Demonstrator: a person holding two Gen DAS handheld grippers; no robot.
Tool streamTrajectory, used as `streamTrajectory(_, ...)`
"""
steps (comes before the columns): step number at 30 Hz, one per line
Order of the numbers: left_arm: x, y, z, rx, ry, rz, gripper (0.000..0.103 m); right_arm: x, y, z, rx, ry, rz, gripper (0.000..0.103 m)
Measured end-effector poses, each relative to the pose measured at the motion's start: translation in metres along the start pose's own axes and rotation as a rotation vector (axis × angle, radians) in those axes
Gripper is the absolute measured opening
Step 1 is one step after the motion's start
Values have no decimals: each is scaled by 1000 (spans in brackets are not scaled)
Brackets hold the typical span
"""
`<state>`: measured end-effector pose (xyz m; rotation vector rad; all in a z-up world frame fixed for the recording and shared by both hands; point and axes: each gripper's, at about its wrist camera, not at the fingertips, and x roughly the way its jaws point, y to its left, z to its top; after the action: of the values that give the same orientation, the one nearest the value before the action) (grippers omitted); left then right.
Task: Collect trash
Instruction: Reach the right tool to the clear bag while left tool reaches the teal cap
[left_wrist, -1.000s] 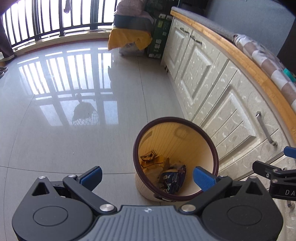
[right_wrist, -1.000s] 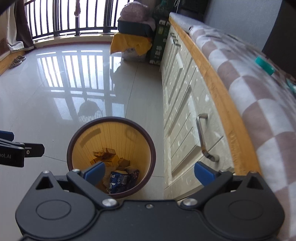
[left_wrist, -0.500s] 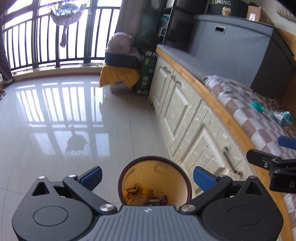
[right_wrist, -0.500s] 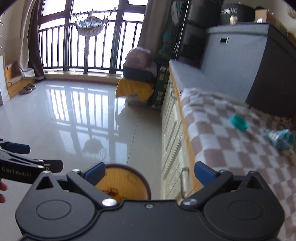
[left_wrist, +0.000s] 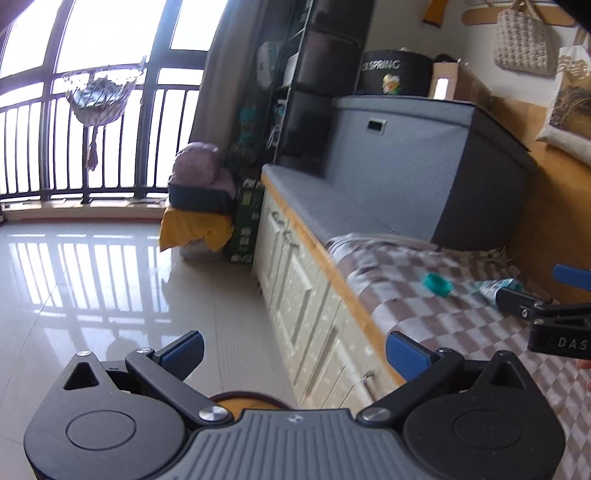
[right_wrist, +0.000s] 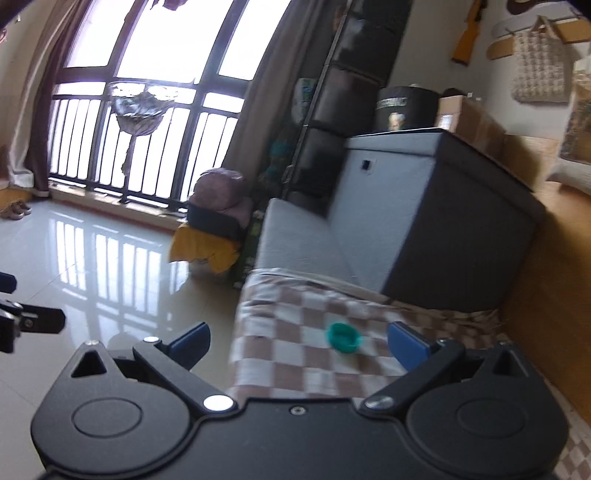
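Observation:
A teal bottle cap (left_wrist: 437, 283) lies on the brown-and-white checked cloth (left_wrist: 443, 325) on the bench top; it also shows in the right wrist view (right_wrist: 343, 336). A crumpled clear bottle (left_wrist: 496, 287) lies just right of it. My left gripper (left_wrist: 293, 352) is open and empty, over the floor and cabinet edge. My right gripper (right_wrist: 299, 341) is open and empty, with the cap a short way ahead between its fingers. Only the rim of the yellow trash bin (left_wrist: 247, 398) shows, under the left gripper.
White cabinet doors (left_wrist: 306, 314) run under a wooden counter edge. A grey cushioned box (left_wrist: 424, 166) stands at the back of the bench. A yellow-draped pile (left_wrist: 195, 225) sits on the glossy tiled floor (left_wrist: 92, 288) by the balcony railing.
Both grippers have lifted and tilted up from the trash bin toward the bench top. The bin has dropped almost out of view; the cap and bottle have come closer.

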<state>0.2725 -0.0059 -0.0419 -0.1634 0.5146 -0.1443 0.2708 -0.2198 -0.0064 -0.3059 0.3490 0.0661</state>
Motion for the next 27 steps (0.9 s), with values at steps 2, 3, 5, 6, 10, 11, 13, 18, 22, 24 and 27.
streamTrajectory(2, 3, -17, 4, 17, -23, -15, 103, 2, -19, -4, 22, -9, -20, 103)
streamTrajectory(3, 5, -26, 6, 28, -33, -22, 103, 3, -28, -6, 33, -15, -28, 103)
streamTrajectory(5, 11, -42, 8, 50, -45, -33, 103, 5, -44, -10, 52, -28, -43, 103)
streamTrajectory(6, 14, -50, 9, 59, -47, -39, 103, 7, -52, -12, 63, -37, -47, 103)
streamTrajectory(10, 25, -78, 10, 98, -74, -78, 103, 22, -81, -14, 117, -82, -83, 103)
streamTrajectory(11, 28, -84, 11, 102, -91, -95, 103, 27, -88, -15, 131, -91, -93, 103)
streamTrajectory(13, 34, -95, 12, 109, -123, -125, 103, 38, -102, -16, 156, -106, -109, 103)
streamTrajectory(18, 53, -125, 17, 159, -175, -163, 103, 72, -142, -32, 235, -105, -190, 103)
streamTrajectory(22, 76, -145, 19, 177, -169, -185, 103, 91, -172, -61, 316, -73, -229, 103)
streamTrajectory(24, 91, -156, 20, 180, -152, -184, 103, 102, -187, -74, 364, -56, -226, 103)
streamTrajectory(27, 109, -173, 18, 216, -151, -188, 103, 115, -207, -93, 477, -52, -200, 103)
